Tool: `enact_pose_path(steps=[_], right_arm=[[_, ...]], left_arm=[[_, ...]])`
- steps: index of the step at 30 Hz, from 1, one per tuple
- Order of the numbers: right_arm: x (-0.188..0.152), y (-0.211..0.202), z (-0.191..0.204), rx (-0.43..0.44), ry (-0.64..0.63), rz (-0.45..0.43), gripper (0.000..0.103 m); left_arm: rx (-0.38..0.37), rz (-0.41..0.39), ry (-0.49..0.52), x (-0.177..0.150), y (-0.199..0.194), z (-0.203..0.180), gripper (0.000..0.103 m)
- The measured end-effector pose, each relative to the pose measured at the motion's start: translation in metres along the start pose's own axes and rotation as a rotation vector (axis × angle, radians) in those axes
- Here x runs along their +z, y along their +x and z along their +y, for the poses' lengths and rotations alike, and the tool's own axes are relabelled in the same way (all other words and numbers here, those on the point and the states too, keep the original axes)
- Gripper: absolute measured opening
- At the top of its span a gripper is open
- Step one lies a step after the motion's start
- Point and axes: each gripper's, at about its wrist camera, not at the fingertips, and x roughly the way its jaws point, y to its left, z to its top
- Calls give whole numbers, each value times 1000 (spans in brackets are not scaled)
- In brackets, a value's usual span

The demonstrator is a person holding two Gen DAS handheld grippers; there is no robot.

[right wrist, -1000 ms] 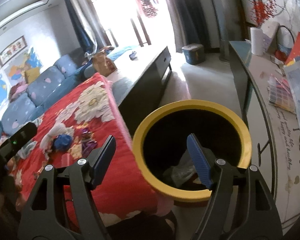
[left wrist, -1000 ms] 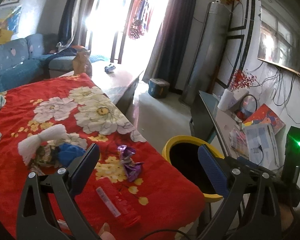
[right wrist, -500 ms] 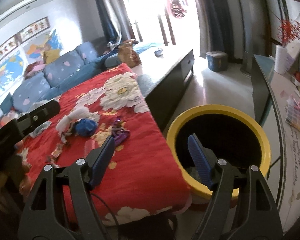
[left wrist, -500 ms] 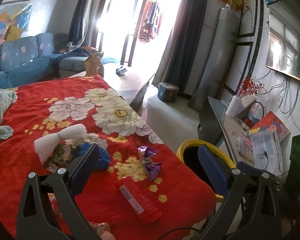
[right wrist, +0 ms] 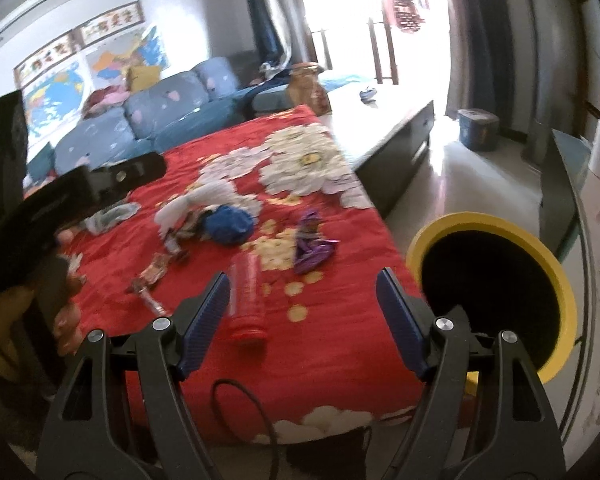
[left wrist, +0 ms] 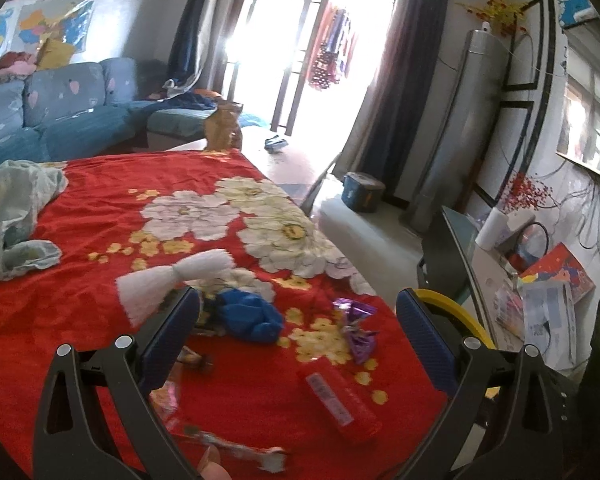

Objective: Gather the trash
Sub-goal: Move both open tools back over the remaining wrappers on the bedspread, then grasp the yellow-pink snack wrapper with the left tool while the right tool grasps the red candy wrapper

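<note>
Your left gripper [left wrist: 298,316] has its tongs wide apart with nothing in them. It hangs over the red flowered cloth [left wrist: 100,216], so the trash sits right under it, ready to grab. From left to right you see a white tissue bundle [left wrist: 172,276], a crumpled blue wad [left wrist: 250,318], a shiny purple wrapper [left wrist: 358,330] and a red plastic tube with a label [left wrist: 338,400]. The round black bin with a yellow rim [left wrist: 450,306] stands off the right edge of the cloth, probably so you can drop things in fast.

Your right gripper [right wrist: 302,300] is wide and empty too. Its view shows the bin's dark mouth, which the left view hides. It also shows your hand [right wrist: 66,312] on the left tool. The left view shows the pale green cloth [left wrist: 16,208].
</note>
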Motion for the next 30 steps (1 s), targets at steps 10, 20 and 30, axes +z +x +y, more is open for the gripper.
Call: enact_pose_path(steps=[10,20,30], right_arm=[[-9,16,46,93,-100,68,67],[-17,40,82,154,-190,151,67],[-23,67,101,193,-249,236,67]], left_arm=[[68,22,-39,1,0,43,96],[104,68,-83,-5,4,83,96],[103,170,-113,-20,16,110,95]])
